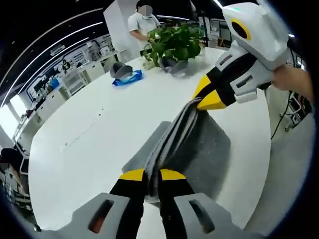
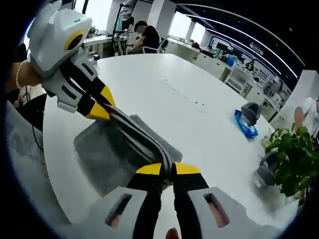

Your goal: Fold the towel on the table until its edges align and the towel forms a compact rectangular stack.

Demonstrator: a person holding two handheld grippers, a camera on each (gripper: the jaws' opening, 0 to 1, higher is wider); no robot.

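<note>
Here, both grippers pinch a grey towel (image 1: 199, 149) over a white table (image 1: 99, 134); the left gripper (image 1: 152, 175) and right gripper (image 2: 168, 169) are each closed on a bunched edge, stretched taut between them; uneven pulling could skew the fold or slip a corner free.

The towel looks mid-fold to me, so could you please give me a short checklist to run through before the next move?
1. Left gripper shut on the grey towel: ok, its jaws pinch the bunched edge.
2. Right gripper shut on the towel's other end: ok, seen in both views.
3. Held edge taut between the grippers: ok, it runs as a straight raised ridge.
4. Rest of the towel lying on the white table: ok, though it lies close to the near table edge.
5. Edges aligned into a compact rectangle: not ok, the fold is unfinished.
6. Landing area free of the blue packet and potted plant: ok, both stand far off.
</note>
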